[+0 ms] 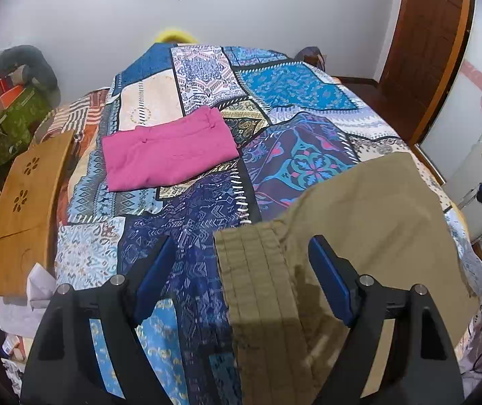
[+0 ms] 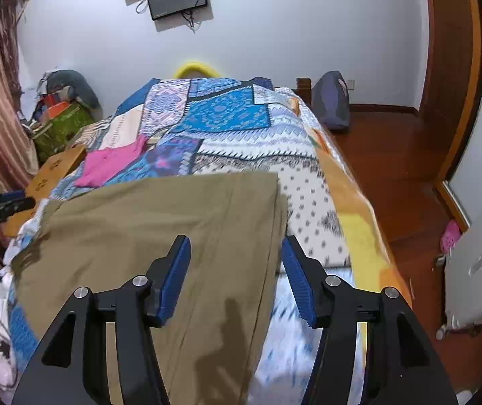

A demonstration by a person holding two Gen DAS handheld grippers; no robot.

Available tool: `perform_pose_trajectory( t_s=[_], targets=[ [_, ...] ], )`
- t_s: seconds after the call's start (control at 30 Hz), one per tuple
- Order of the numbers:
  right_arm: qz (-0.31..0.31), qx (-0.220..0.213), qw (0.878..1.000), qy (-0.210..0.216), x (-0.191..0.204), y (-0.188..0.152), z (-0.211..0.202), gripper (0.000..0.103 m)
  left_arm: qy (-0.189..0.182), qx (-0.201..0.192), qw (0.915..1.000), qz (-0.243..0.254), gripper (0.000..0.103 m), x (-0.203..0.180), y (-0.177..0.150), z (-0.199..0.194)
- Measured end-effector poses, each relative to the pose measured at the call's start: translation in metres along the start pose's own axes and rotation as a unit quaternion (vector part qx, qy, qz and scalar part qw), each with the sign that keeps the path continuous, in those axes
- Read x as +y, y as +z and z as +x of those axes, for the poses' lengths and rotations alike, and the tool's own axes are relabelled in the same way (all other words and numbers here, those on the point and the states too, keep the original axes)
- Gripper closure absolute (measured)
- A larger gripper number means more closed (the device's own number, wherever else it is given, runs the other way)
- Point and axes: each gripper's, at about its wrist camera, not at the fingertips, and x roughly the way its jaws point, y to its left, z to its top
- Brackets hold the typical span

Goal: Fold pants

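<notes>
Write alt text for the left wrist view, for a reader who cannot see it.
Khaki pants lie on a patchwork bedspread, their waistband end below the left gripper, whose blue-padded jaws stand open and hold nothing. Farther up the bed lies a folded pink garment; a wooden board sits at the bed's left edge.

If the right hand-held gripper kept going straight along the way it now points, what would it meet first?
Most likely the khaki pants spread on the patchwork bedspread. The right hand-held gripper points down over their right edge with its jaws open and nothing between them. Depth is hard to judge here, so it could land on the bedspread beside them.
</notes>
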Motion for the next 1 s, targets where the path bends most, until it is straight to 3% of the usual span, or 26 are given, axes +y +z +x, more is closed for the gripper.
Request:
perform_pose_trajectory(
  t_s=[0.3,0.6,0.8,1.0],
  targets=[
    [-0.017,0.029,0.999,-0.007,-0.014,0.038,0.074,0.05,-0.007,0.039,0.9992,0.0,0.022,0.003,0.013,0.046],
    [-0.037,0.105,0.994,0.003,-0.023,0.036,0.151,0.051,0.021,0.049,0.9981,-0.031,0.02,0.016,0.013,0.076],
    [-0.043,0.104,0.994,-0.003,-0.023,0.034,0.158,0.053,0.033,0.054,0.9972,-0.04,0.019,0.022,0.01,0.091],
    [-0.043,0.109,0.993,-0.012,-0.022,0.034,0.161,0.054,0.022,0.064,0.9955,-0.066,0.017,0.03,0.006,0.097]
  ],
)
